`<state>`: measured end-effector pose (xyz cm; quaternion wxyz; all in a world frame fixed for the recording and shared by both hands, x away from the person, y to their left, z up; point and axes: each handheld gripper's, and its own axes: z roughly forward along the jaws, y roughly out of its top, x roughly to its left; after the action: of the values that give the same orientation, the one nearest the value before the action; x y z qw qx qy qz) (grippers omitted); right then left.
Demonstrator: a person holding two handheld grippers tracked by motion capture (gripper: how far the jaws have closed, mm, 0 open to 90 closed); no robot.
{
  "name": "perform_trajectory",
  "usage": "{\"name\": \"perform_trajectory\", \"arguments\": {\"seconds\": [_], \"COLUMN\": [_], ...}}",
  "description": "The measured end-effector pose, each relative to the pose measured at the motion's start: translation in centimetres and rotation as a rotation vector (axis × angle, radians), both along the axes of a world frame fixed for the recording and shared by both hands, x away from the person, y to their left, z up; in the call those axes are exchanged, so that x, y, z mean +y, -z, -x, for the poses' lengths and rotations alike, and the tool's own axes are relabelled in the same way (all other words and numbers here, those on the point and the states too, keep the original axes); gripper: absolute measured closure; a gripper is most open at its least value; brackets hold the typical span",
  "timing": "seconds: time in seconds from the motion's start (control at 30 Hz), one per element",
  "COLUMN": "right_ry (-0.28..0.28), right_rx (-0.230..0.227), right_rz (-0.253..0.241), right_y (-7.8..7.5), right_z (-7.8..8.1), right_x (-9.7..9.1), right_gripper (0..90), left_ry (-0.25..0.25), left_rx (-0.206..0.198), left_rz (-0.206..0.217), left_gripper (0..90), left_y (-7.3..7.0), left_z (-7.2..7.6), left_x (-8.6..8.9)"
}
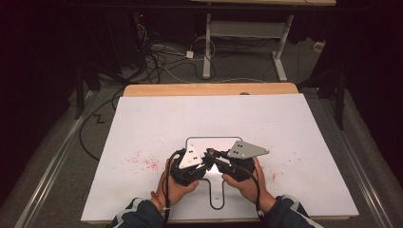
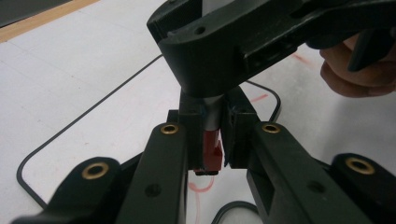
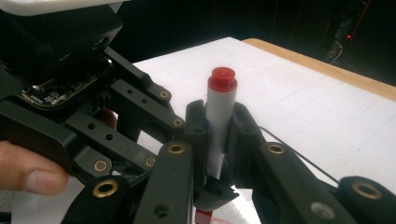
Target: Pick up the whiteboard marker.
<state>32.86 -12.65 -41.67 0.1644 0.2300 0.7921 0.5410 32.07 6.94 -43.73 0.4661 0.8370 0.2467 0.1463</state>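
**Red marker clamped at both ends**

A white-barrelled marker [image 3: 218, 123] with a red end plug is seen upright in the right gripper view, where its barrel is pinched between black pads. In the left gripper view, its red cap [image 2: 212, 151] is gripped between the pads, above the white board [image 1: 157, 118].

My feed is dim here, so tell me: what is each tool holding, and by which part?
Both clamp one red marker: the right tool grips its white barrel, the left tool its red cap end.
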Motion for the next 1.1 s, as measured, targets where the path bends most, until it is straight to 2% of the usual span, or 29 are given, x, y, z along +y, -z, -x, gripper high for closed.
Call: {"name": "perform_trajectory", "arguments": {"seconds": [0.07, 0.17, 0.3, 0.33, 0.43, 0.53, 0.57, 0.6, 0.73, 0.77, 0.83, 0.87, 0.9, 0.97, 1.0, 1.1], "right_ry": [-0.007, -0.009, -0.004, 0.002, 0.012, 0.018, 0.023, 0.023, 0.031, 0.03, 0.035, 0.038, 0.039, 0.046, 0.05, 0.056], "right_rx": [0.001, 0.001, -0.008, -0.01, -0.016, -0.02, -0.022, -0.023, -0.024, -0.029, -0.031, -0.028, -0.03, -0.028, -0.023, -0.022], "right_rz": [0.003, 0.0, -0.004, -0.008, -0.02, -0.022, -0.027, -0.026, -0.028, -0.026, -0.025, -0.026, -0.025, -0.028, -0.029, -0.034], "right_y": [0.1, 0.3, 0.1, 0.1, -0.1, -0.2, -0.3, -0.3, -0.5, -0.5, -0.6, -0.6, -0.6, -0.6, -0.6, -0.7], "right_z": [0.0, 0.1, 0.1, 0.1, 0.1, 0.0, 0.0, 0.0, -0.1, -0.1, -0.1, -0.1, -0.2, -0.3, -0.4, -0.5], "right_x": [0.0, 0.1, 0.0, -0.2, -0.5, -0.9, -1.0, -1.1, -1.5, -1.6, -1.9, -2.0, -2.2, -2.6, -2.8, -3.1], "right_gripper": [81.2, 81.3, 81.4, 81.4, 81.4, 81.4, 81.4, 81.4, 81.4, 81.4, 81.4, 81.4, 81.4, 81.4, 81.4, 81.4], "left_ry": [0.01, 0.014, 0.013, 0.013, 0.018, 0.024, 0.024, 0.0, -0.033, -0.033, -0.061, -0.061, -0.068, -0.104, -0.104, -0.137], "left_rx": [-0.004, -0.009, -0.024, -0.046, -0.071, -0.109, -0.109, -0.15, -0.193, -0.193, -0.193, -0.193, -0.196, -0.188, -0.188, -0.175], "left_rz": [-0.015, -0.01, -0.014, -0.013, -0.023, -0.04, -0.04, -0.071, -0.126, -0.126, -0.139, -0.139, -0.135, -0.161, -0.161, -0.157], "left_gripper": [78.3, 78.0, 68.9, 67.4, 56.1, 49.9, 45.7, 41.6, 30.1, 27.7, 25.4, 24.2, 23.2, 21.5, 20.7, 20.6], "left_y": [0.0, 0.2, 0.3, 0.3, 0.1, -0.2, -0.2, -0.5, -0.6, -0.6, -0.4, -0.4, -0.4, 0.0, 0.0, 0.5], "left_z": [0.0, 0.0, 0.0, 0.0, 0.1, 0.6, 0.6, 1.0, 1.6, 1.6, 2.1, 2.1, 2.1, 2.5, 2.5, 3.0], "left_x": [0.1, 0.3, 0.6, 0.8, 1.3, 2.0, 2.0, 2.5, 3.8, 3.8, 5.3, 5.3, 5.8, 7.6, 7.6, 9.6]}}
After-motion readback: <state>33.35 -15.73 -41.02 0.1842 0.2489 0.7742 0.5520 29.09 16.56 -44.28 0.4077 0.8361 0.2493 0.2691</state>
